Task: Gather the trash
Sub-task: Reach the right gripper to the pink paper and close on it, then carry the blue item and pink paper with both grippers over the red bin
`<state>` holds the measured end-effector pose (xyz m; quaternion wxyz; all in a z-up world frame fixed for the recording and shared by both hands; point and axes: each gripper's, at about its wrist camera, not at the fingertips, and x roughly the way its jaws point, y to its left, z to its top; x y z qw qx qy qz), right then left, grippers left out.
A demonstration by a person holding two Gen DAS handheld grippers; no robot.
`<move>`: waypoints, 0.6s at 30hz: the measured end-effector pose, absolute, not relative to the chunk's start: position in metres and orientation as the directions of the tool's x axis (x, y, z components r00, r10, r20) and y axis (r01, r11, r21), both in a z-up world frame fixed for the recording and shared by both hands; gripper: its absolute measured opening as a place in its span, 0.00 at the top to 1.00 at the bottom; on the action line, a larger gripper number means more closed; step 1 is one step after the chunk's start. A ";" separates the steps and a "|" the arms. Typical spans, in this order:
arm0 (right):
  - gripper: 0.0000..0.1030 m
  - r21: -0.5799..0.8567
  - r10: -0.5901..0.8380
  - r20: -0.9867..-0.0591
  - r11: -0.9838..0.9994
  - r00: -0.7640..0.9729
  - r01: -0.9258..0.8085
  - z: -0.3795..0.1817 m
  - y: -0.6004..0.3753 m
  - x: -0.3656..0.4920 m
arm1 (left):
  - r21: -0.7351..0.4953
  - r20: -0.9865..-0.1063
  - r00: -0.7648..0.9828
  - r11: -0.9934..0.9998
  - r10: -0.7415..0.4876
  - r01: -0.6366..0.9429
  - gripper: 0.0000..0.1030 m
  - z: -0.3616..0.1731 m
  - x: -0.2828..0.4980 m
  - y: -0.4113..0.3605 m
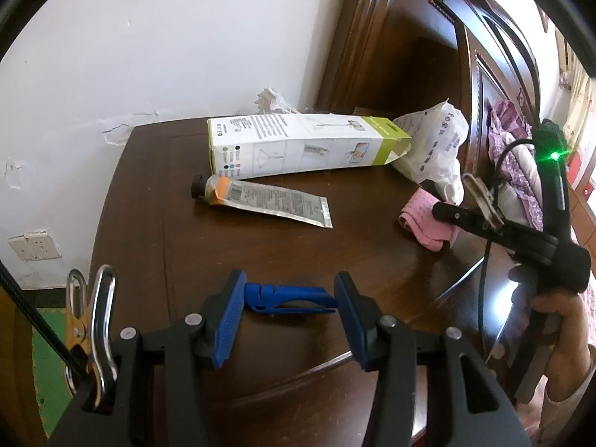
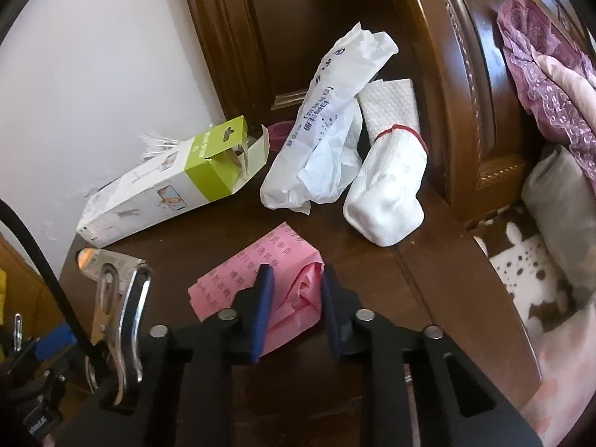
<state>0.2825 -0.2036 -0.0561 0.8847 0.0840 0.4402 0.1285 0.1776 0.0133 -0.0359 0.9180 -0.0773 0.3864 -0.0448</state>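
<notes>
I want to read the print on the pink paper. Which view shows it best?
The right wrist view: the pink paper lies close, its printed characters facing up, between the right gripper's fingers. The left wrist view shows only a small, distant pink edge.

box [image 1: 298,145]: white, lime-green band
tube [image 1: 260,201]: silver, orange band, black cap
paper [image 2: 260,275]: pink, printed characters
bag [image 2: 320,130]: white, blue print
pads [image 1: 227,320]: blue
table [image 1: 223,253]: dark brown
</notes>
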 end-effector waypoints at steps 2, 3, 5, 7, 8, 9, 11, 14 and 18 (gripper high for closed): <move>0.85 0.267 0.310 -0.743 0.950 0.593 -0.161 -0.053 -0.207 0.277 | -0.176 -0.703 0.697 0.984 -0.143 0.024 0.50 -0.036 0.177 0.013; 0.86 0.273 0.320 -0.735 0.947 0.598 -0.171 -0.051 -0.208 0.273 | -0.175 -0.703 0.697 0.984 -0.143 0.025 0.50 -0.036 0.177 0.013; 0.88 0.274 0.331 -0.724 0.943 0.606 -0.189 -0.048 -0.206 0.267 | -0.176 -0.702 0.698 0.984 -0.144 0.026 0.50 -0.035 0.176 0.013; 0.89 0.266 0.337 -0.716 0.942 0.611 -0.206 -0.045 -0.199 0.261 | -0.178 -0.700 0.699 0.984 -0.146 0.027 0.50 -0.034 0.174 0.014; 0.89 0.264 0.341 -0.711 0.940 0.615 -0.216 -0.043 -0.198 0.258 | -0.181 -0.699 0.699 0.983 -0.149 0.028 0.50 -0.034 0.174 0.014; 0.89 0.260 0.345 -0.706 0.939 0.619 -0.226 -0.040 -0.198 0.253 | -0.183 -0.698 0.700 0.983 -0.152 0.031 0.50 -0.033 0.173 0.014; 0.90 0.252 0.346 -0.697 0.938 0.628 -0.238 -0.035 -0.197 0.244 | -0.187 -0.695 0.702 0.982 -0.158 0.036 0.50 -0.032 0.171 0.015; 0.90 0.242 0.351 -0.684 0.936 0.640 -0.256 -0.027 -0.195 0.231 | -0.196 -0.687 0.706 0.980 -0.171 0.046 0.50 -0.027 0.166 0.014; 0.90 0.238 0.363 -0.663 0.931 0.655 -0.276 -0.016 -0.194 0.210 | -0.201 -0.679 0.711 0.978 -0.185 0.062 0.50 -0.022 0.159 0.014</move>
